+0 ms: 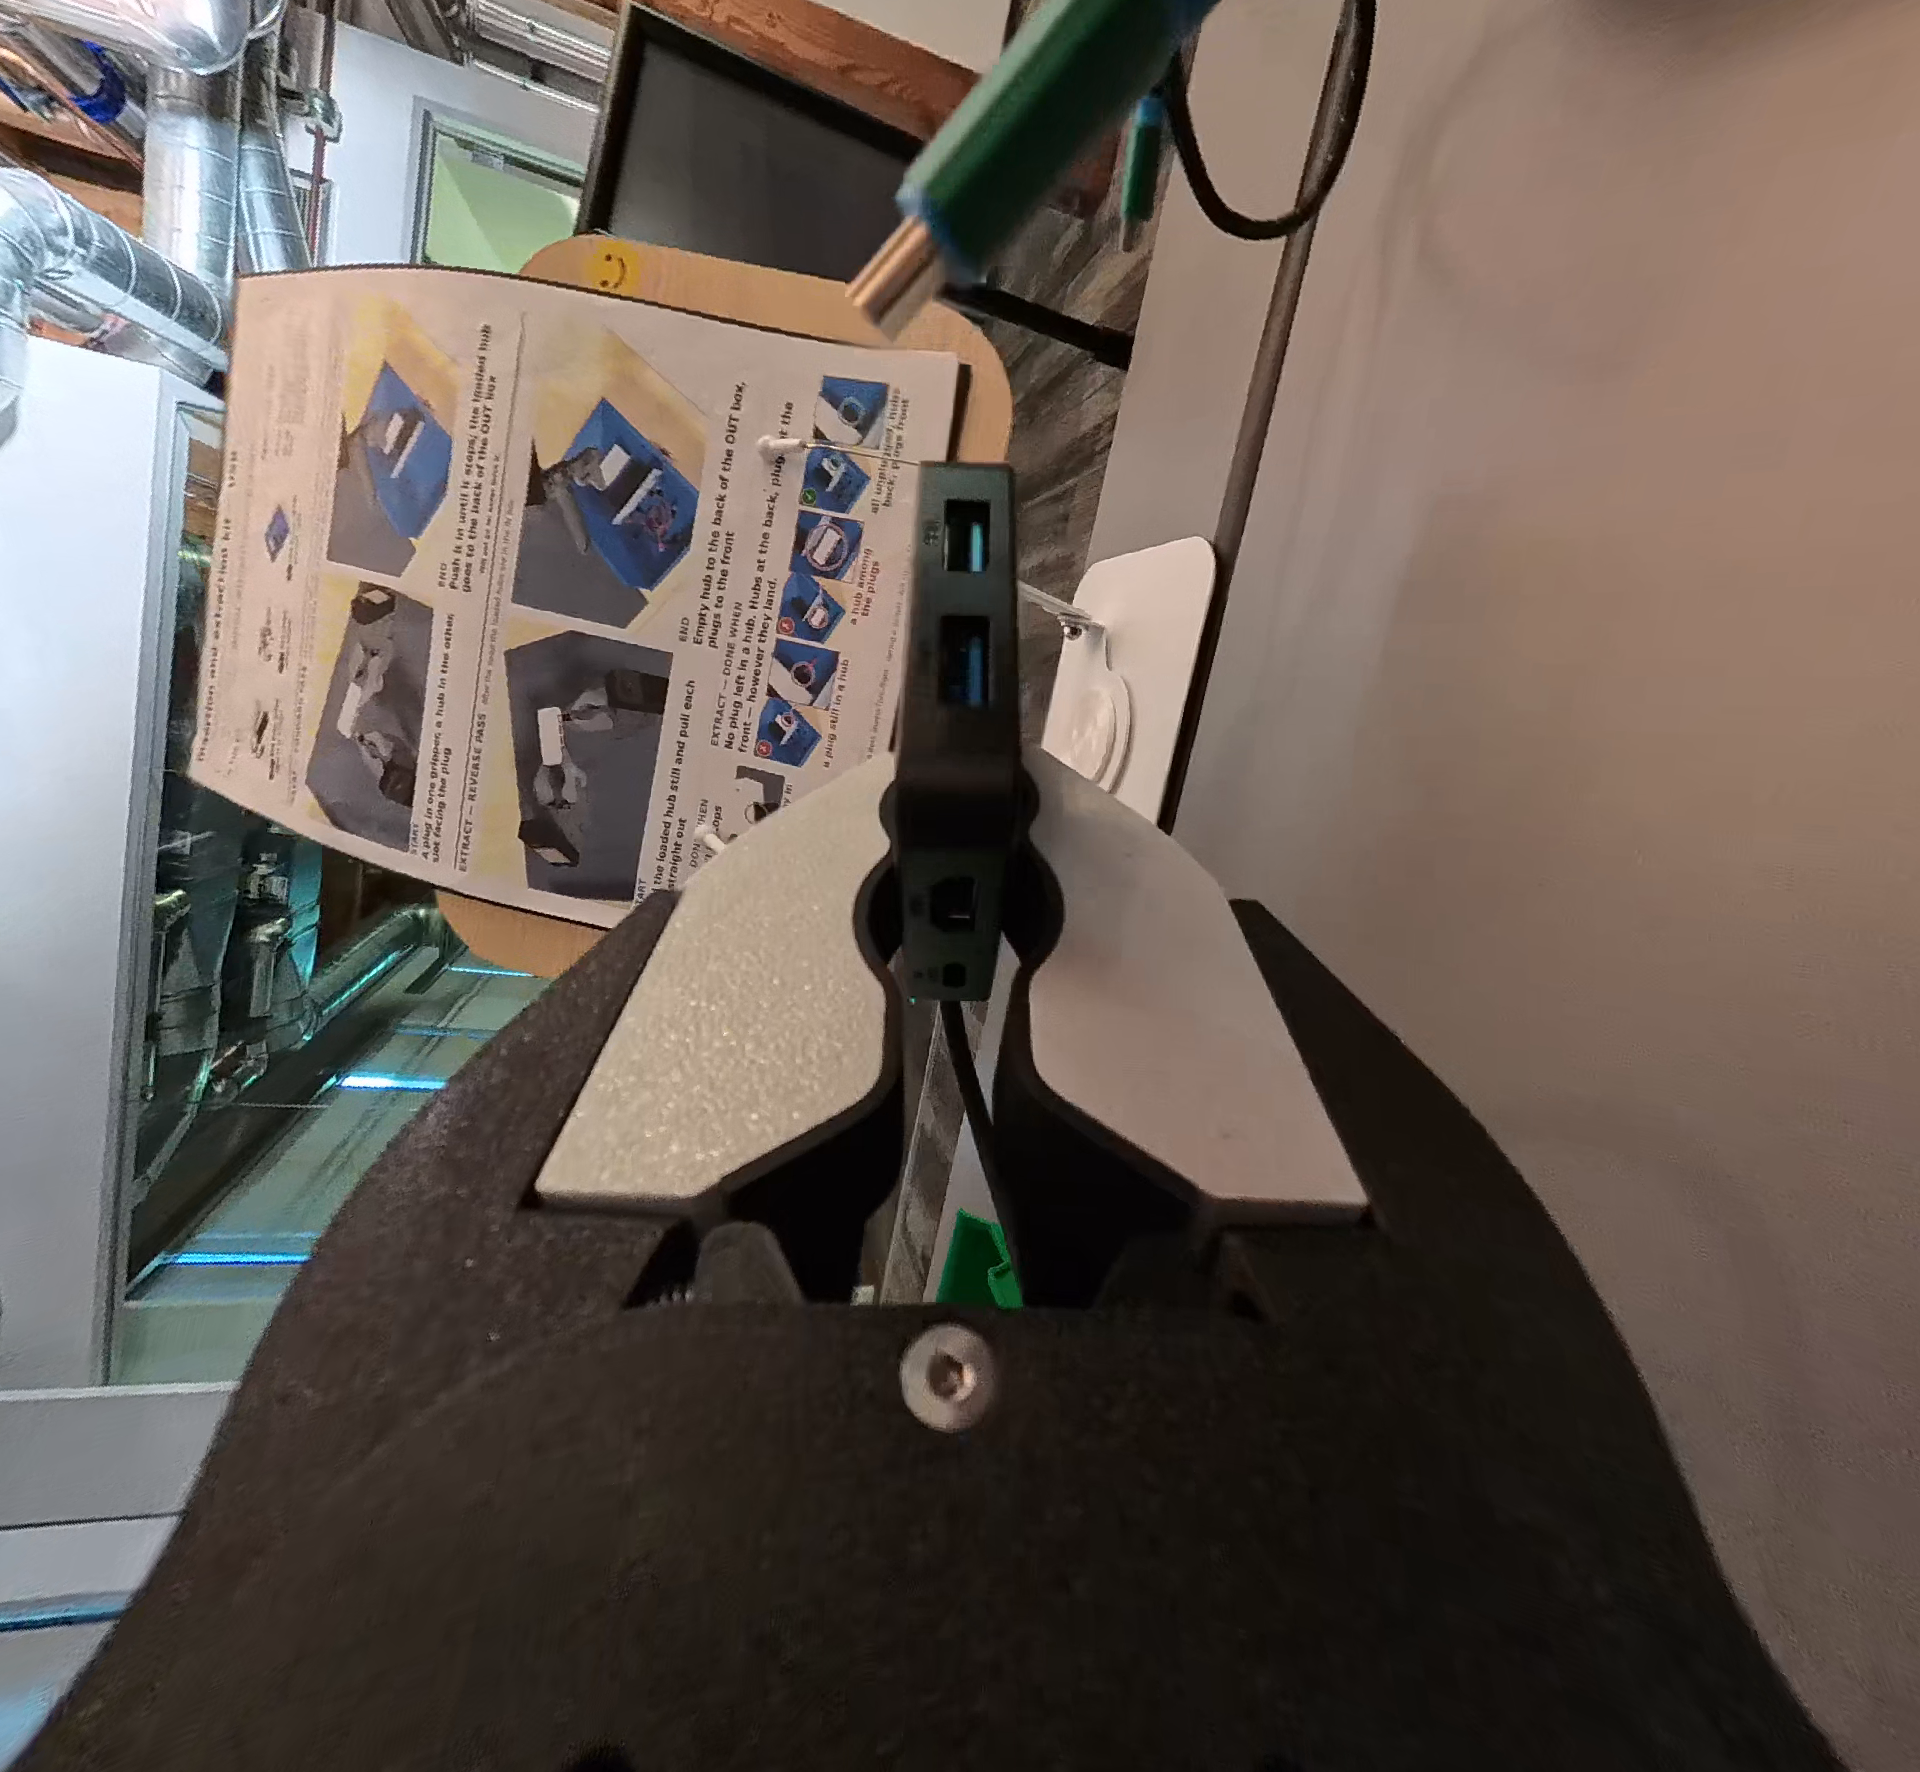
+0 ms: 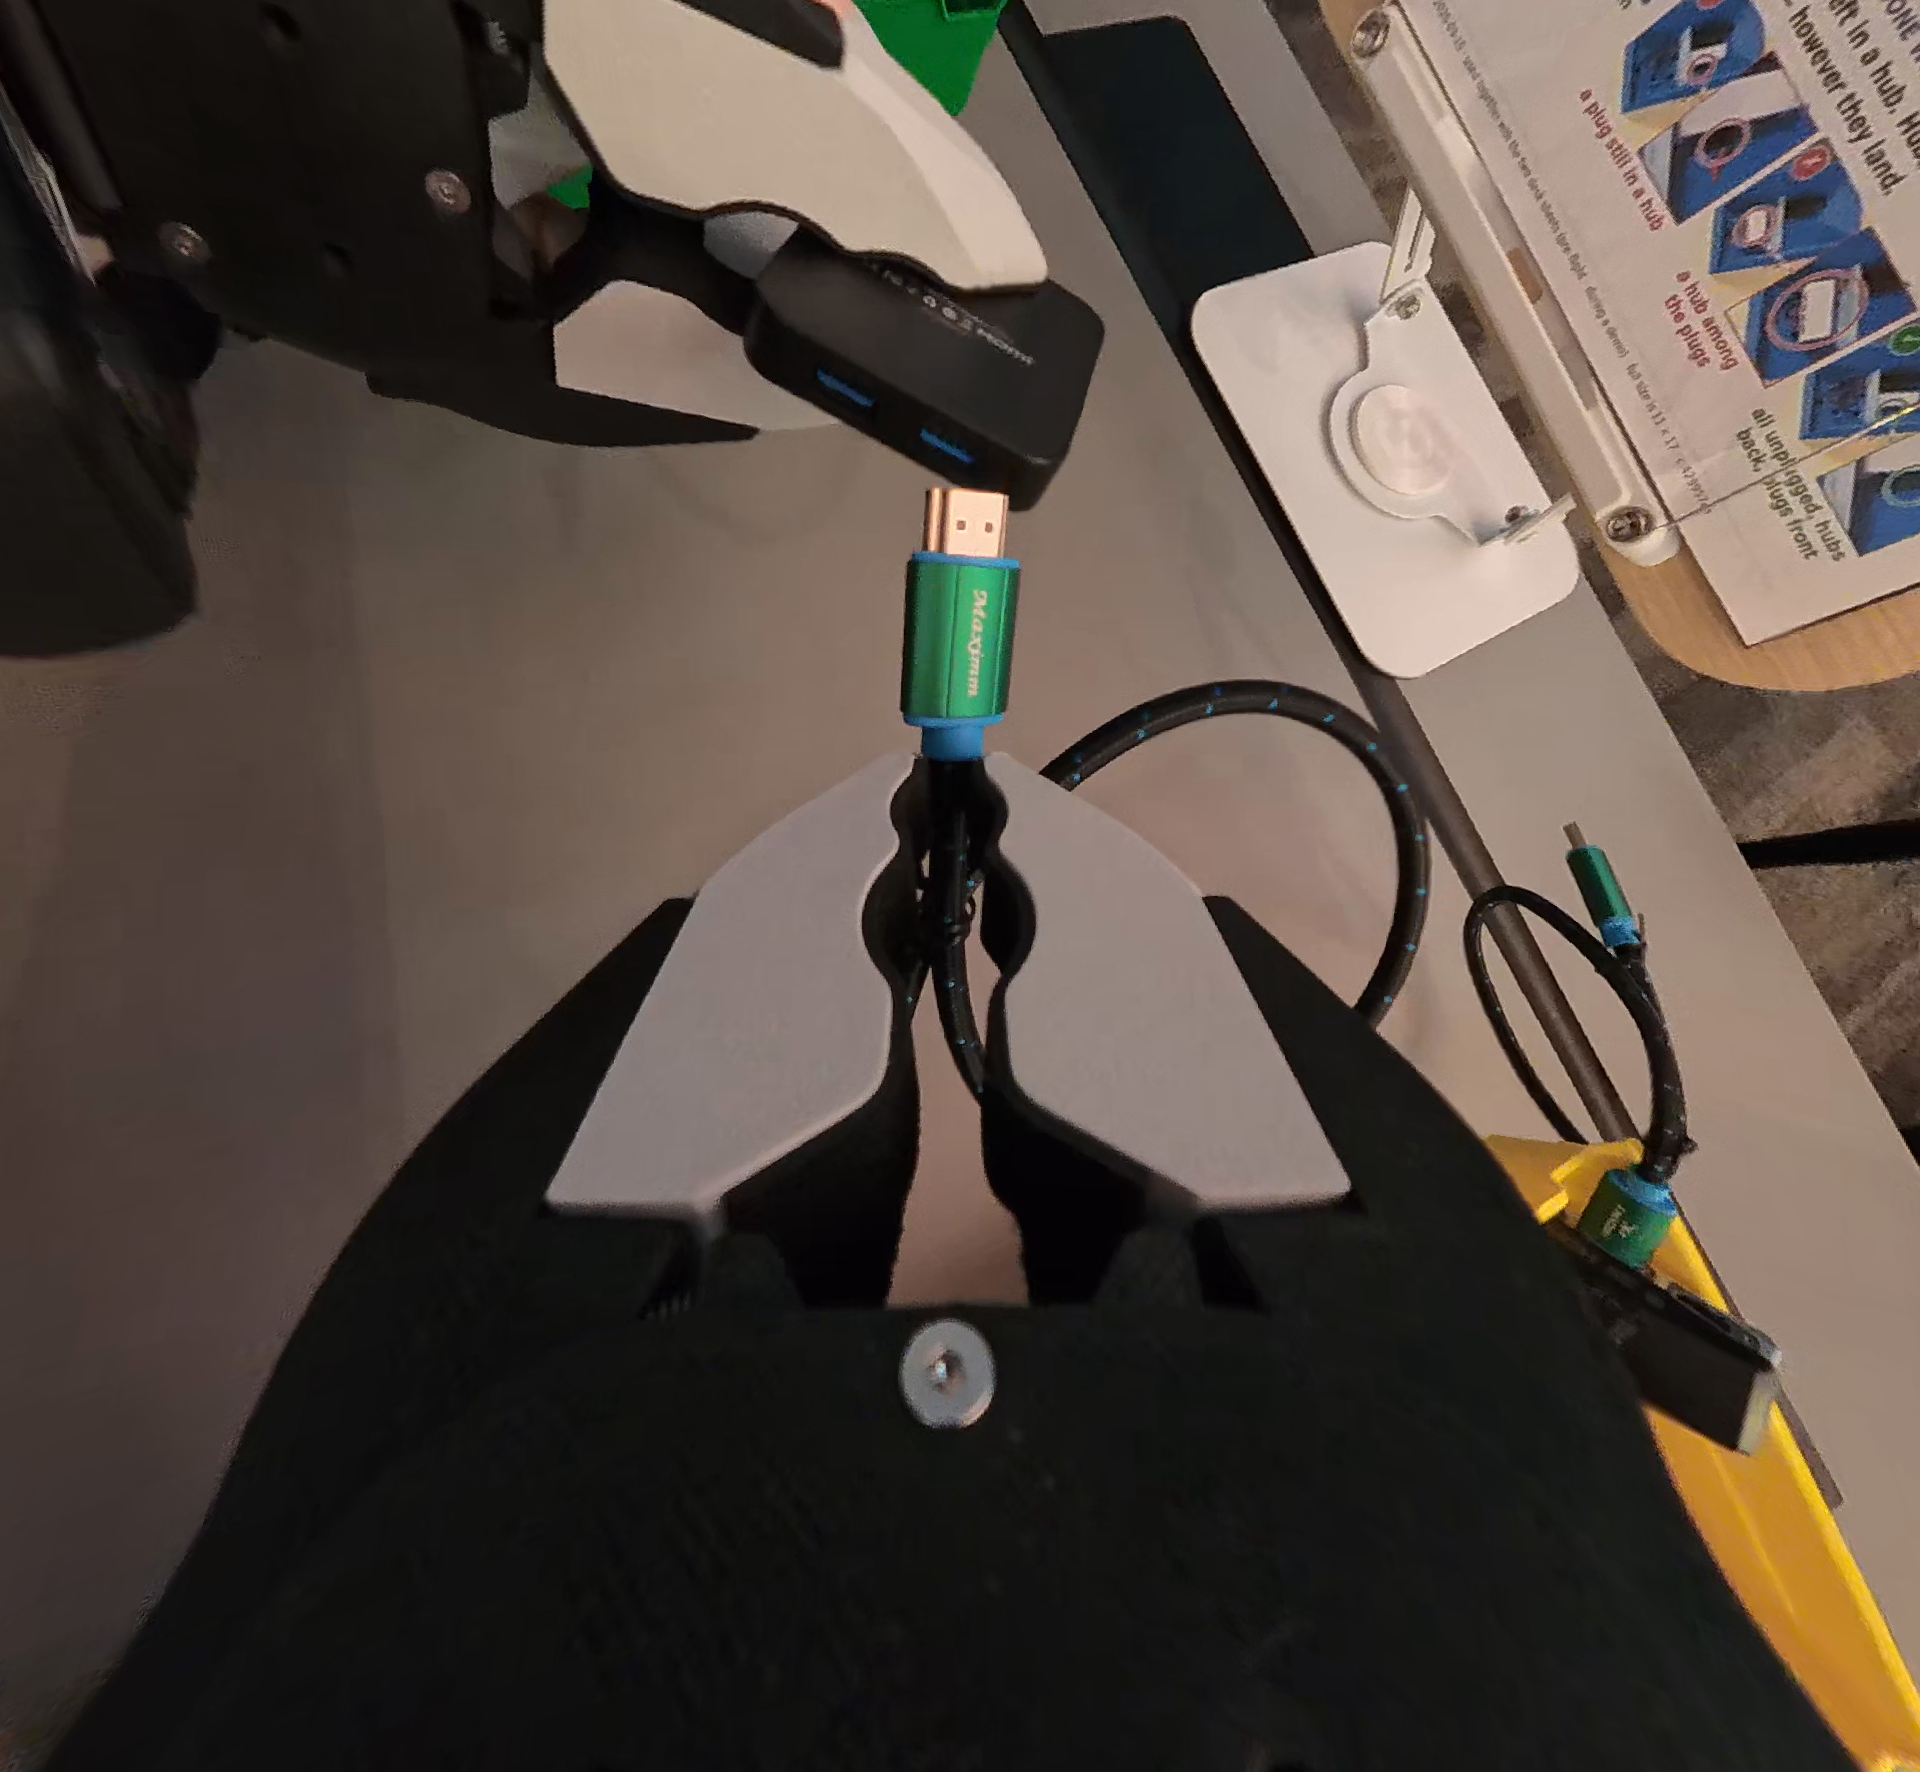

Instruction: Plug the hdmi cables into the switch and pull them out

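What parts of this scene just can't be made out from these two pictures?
- Left wrist view: the switch's lower end is hidden between the left gripper's fingers.
- Left wrist view: the right gripper is cut off by the top edge; the green plug is blurred.
- Right wrist view: the yellow bin runs off the right edge.

Green plug point(image 2: 958, 639), black blue-flecked cable point(image 2: 1382, 849), black switch point(image 2: 935, 361), yellow bin point(image 2: 1725, 1514)

A printed instruction sheet point(image 1: 582, 579) with black and red lettering and small photos is fixed to a rounded wooden board point(image 1: 982, 392), which bears a yellow smiley sticker point(image 1: 613, 270). The green plug point(image 2: 958, 644) carries a pale script brand mark. The black switch point(image 2: 935, 351) shows small white lettering on its top face.
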